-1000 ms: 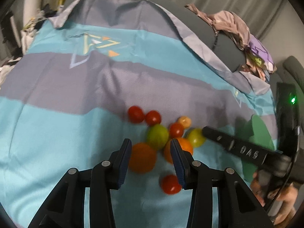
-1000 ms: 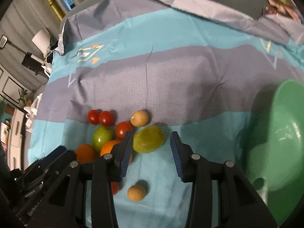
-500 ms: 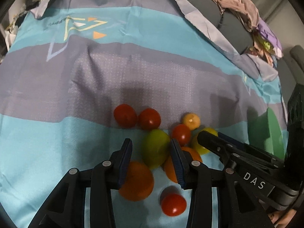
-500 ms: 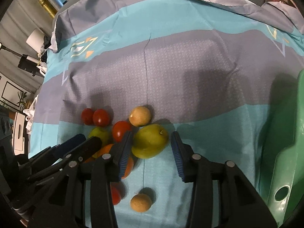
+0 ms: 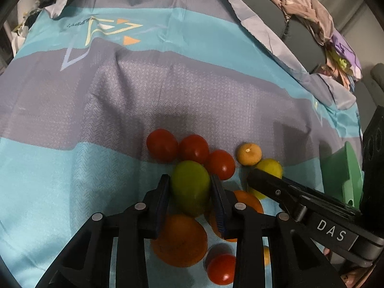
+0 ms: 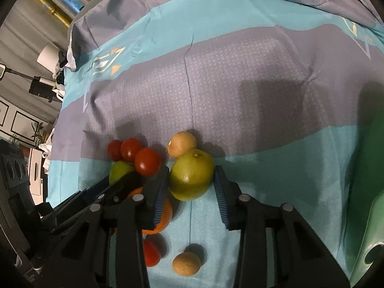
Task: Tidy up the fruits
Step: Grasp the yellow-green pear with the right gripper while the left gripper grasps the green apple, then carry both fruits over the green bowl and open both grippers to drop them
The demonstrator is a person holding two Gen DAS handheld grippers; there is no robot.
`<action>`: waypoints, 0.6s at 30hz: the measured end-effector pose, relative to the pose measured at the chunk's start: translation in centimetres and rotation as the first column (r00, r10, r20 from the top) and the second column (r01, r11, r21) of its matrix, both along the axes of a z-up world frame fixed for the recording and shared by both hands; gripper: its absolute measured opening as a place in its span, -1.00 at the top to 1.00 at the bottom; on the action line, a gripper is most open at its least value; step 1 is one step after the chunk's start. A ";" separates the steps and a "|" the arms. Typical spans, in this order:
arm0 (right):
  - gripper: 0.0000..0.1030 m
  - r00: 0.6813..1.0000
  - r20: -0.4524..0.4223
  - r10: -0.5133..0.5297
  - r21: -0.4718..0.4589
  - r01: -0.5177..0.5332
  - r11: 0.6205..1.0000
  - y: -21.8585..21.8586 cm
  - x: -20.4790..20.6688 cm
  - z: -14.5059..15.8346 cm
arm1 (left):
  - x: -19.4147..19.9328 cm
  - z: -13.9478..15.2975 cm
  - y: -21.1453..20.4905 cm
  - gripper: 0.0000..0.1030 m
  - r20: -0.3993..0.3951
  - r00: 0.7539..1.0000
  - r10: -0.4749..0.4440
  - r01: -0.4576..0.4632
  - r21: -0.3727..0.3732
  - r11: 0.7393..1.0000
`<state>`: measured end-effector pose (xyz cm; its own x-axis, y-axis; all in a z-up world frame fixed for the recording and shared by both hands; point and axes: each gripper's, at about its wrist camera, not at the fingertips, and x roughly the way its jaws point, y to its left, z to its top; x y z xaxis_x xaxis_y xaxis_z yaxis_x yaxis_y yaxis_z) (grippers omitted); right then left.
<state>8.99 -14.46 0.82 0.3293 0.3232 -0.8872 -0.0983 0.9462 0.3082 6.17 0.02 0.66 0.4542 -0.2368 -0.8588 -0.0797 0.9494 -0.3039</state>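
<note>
A heap of fruit lies on a teal and grey striped cloth (image 5: 96, 96). My left gripper (image 5: 189, 177) points steeply down with its jaws closing on a green fruit (image 5: 189, 192), and both blue pads lie against its sides. My right gripper (image 6: 190, 169) is closing on a larger yellow-green fruit (image 6: 192, 180), with its pads at the fruit's flanks. Three red tomatoes (image 5: 194, 148) sit just behind. Two oranges (image 5: 180, 240) lie under the left fingers. In the left wrist view the right gripper's black finger (image 5: 264, 182) hides part of the yellow-green fruit.
A green bowl (image 6: 367, 228) stands at the right edge. A small tan fruit (image 6: 186, 262) and a red tomato (image 5: 220, 268) lie near me, and another small fruit (image 6: 181, 144) sits behind the heap. Crumpled clothes (image 5: 312, 16) are piled at the far right.
My left gripper came down and forward from over the orange to the green fruit, and its jaws narrowed onto it. The right jaws narrowed onto the yellow-green fruit without much travel.
</note>
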 end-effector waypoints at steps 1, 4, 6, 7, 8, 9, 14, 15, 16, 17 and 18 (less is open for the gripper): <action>0.26 1.000 0.007 0.002 -0.003 -0.002 1.000 0.0 -0.2 0.1 | -0.2 0.1 -0.1 0.35 0.002 1.000 0.003 -0.003 0.009 1.000; 0.26 0.999 0.047 0.012 -0.002 -0.011 1.000 -0.1 -0.8 1.0 | -0.6 0.8 -0.5 0.35 0.035 0.999 0.006 -0.007 0.035 0.999; 0.26 0.997 0.078 0.020 -0.014 -0.019 1.000 -0.1 -1.3 1.9 | -1.3 1.6 -0.6 0.35 0.065 0.998 0.004 -0.006 0.031 1.000; 0.26 0.995 0.095 0.022 -0.010 -0.021 1.000 -0.3 -1.6 2.4 | -1.7 2.1 -0.7 0.35 0.083 0.997 0.004 -0.006 0.028 1.000; 0.26 0.994 0.107 0.022 0.000 -0.022 1.000 -0.6 -2.0 3.0 | -2.1 2.6 -0.8 0.35 0.102 0.995 0.004 -0.007 0.030 1.000; 0.26 0.993 0.119 0.024 0.010 -0.025 1.000 -0.9 -2.4 3.5 | -2.4 3.1 -0.9 0.35 0.119 0.993 0.004 -0.008 0.036 0.999; 0.26 0.984 0.175 0.030 0.043 -0.038 0.998 -2.4 -4.5 5.6 | -4.4 5.3 -1.5 0.35 0.197 0.980 -0.021 0.021 0.000 1.000; 0.26 0.983 0.182 0.030 0.048 -0.040 0.998 -2.7 -4.9 5.8 | -4.8 5.8 -1.8 0.35 0.214 0.976 -0.032 0.033 -0.001 0.999; 0.26 0.981 0.191 0.032 0.058 -0.044 0.997 -3.1 -5.4 6.2 | -5.0 6.1 -2.1 0.35 0.227 0.973 -0.040 0.040 0.003 0.999; 0.26 0.980 0.197 0.032 0.070 -0.046 0.996 -3.5 -5.8 6.5 | -5.4 6.5 -2.5 0.35 0.243 0.969 -0.052 0.052 0.004 0.999; 0.26 0.978 0.205 0.028 0.087 -0.047 0.995 -4.1 -6.2 6.9 | -5.7 6.9 -2.9 0.35 0.259 0.964 -0.068 0.071 -0.003 0.997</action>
